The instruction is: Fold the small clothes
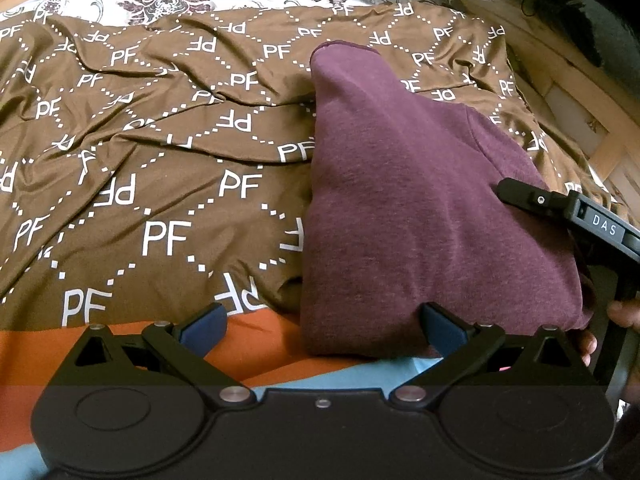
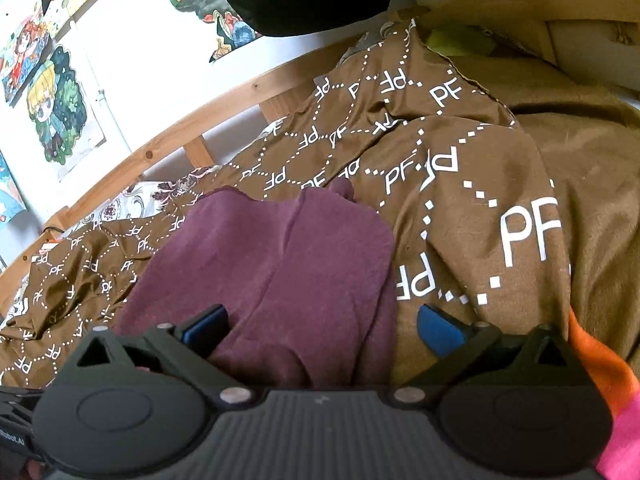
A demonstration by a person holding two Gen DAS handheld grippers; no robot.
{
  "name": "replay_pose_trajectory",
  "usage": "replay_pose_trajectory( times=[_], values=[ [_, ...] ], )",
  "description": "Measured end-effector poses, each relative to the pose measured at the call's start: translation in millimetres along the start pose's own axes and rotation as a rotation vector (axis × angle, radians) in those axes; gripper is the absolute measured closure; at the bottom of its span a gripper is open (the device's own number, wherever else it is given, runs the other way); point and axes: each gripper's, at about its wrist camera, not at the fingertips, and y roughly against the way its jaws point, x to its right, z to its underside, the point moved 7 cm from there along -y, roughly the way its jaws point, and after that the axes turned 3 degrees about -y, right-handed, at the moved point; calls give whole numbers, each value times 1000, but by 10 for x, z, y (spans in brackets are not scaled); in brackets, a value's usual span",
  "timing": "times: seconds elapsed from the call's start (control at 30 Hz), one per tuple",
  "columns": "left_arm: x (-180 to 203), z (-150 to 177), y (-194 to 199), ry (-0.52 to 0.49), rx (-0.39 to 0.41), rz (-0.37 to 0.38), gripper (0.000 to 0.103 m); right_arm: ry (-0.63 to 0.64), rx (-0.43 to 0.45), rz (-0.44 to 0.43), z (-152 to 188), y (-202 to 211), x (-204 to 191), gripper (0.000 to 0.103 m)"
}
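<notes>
A maroon garment (image 1: pixel 420 200) lies folded into a tall narrow shape on the brown bedspread (image 1: pixel 160 152) printed with white "PF" letters. My left gripper (image 1: pixel 322 320) is open at the garment's near edge, which sits between the wide jaws; the right blue pad (image 1: pixel 440 326) rests against the cloth. In the right wrist view the same garment (image 2: pixel 280 264) spreads ahead of my right gripper (image 2: pixel 322 320), open, with the cloth's near right part between its blue pads. One black finger (image 1: pixel 520 196) of the right gripper reaches over the garment's right side.
A wooden bed rail (image 2: pixel 168 136) runs behind the bedspread, with a white wall and cartoon posters (image 2: pixel 56 104) beyond. Floral bedding (image 1: pixel 132 4) shows at the far edge. Orange cloth (image 1: pixel 260 344) lies at the near edge. A hand (image 1: pixel 624 316) holds the right gripper.
</notes>
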Motion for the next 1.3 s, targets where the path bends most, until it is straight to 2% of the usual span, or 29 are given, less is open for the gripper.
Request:
replay_pose_trajectory(
  times=[1.3],
  values=[
    [-10,4,12,-3,1,5,1,41,8,20,20,-18,-14,1]
  ],
)
